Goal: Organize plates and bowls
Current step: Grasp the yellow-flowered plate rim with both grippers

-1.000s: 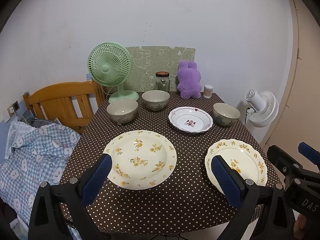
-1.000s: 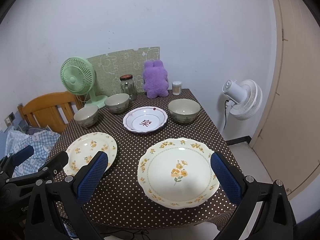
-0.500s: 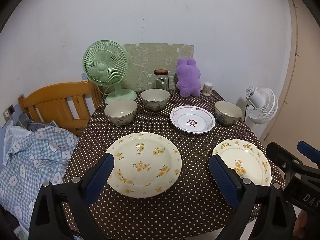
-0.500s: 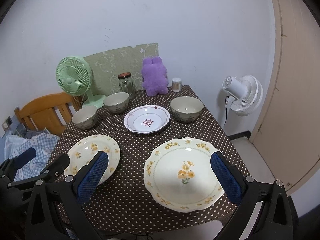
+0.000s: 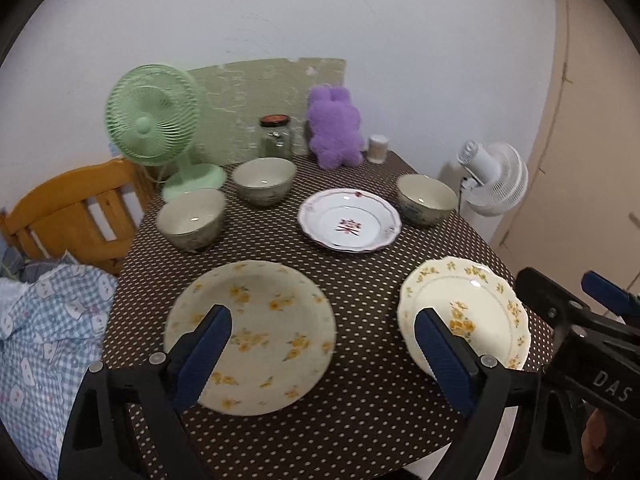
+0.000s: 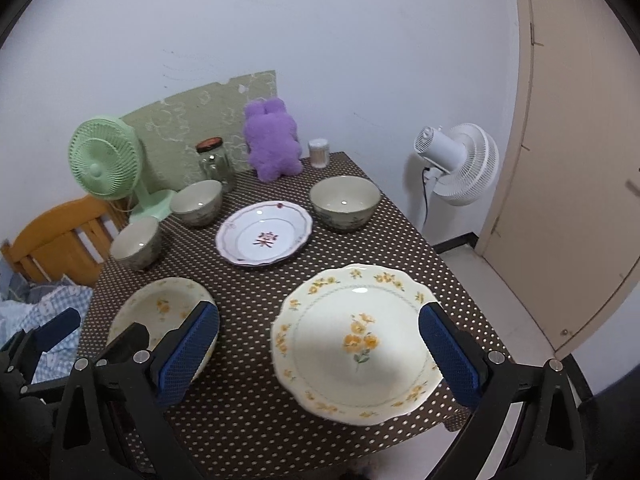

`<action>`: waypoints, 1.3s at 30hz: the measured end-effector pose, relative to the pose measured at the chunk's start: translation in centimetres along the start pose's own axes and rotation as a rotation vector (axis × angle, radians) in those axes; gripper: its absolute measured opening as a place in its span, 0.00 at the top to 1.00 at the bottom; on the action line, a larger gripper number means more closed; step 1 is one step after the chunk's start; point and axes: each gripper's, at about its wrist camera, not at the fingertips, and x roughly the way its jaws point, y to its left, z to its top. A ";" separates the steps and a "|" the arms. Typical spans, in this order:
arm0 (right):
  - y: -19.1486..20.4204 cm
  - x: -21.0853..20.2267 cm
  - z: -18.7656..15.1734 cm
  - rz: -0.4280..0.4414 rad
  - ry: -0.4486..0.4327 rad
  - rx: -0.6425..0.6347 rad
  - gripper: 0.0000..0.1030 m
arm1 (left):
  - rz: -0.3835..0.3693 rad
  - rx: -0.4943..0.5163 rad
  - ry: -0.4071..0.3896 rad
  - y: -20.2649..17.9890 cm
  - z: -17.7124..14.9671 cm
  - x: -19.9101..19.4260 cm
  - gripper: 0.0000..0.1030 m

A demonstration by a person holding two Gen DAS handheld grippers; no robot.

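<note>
On the dotted brown table (image 5: 360,420) lie a cream yellow-flowered plate (image 5: 260,328) at front left, a scalloped yellow-flowered plate (image 5: 472,312) (image 6: 356,340) at front right, and a white red-patterned plate (image 5: 348,224) (image 6: 264,236) in the middle. Three grey-green bowls stand behind: left (image 5: 191,218), middle (image 5: 264,180), right (image 5: 426,199). My left gripper (image 5: 320,356) is open above the table's front, over the left plate's right part. My right gripper (image 6: 320,352) is open over the scalloped plate.
A green fan (image 5: 154,120), a glass jar (image 5: 275,138), a purple plush (image 5: 335,134) and a small container (image 5: 378,148) stand along the back wall. A wooden chair (image 5: 76,216) with checked cloth (image 5: 36,340) is at left. A white fan (image 5: 494,182) and door (image 6: 580,160) are at right.
Both grippers have moved forward and lower toward the table. The plates now look larger and closer under the open jaws. Nothing on the table has moved.
</note>
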 end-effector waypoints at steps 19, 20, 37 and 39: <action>-10.6 10.8 1.5 0.013 0.189 -0.112 0.06 | 0.063 -0.117 0.200 -9.7 -0.5 10.4 0.18; -11.1 11.4 1.2 0.016 0.200 -0.111 0.06 | 0.077 -0.121 0.215 -9.9 -0.8 10.9 0.19; -13.8 19.0 -1.2 0.071 0.398 -0.131 0.26 | 0.169 -0.230 0.370 -11.1 -3.8 15.9 0.38; -13.9 19.6 -1.3 0.080 0.420 -0.127 0.31 | 0.172 -0.234 0.386 -11.0 -3.9 16.3 0.42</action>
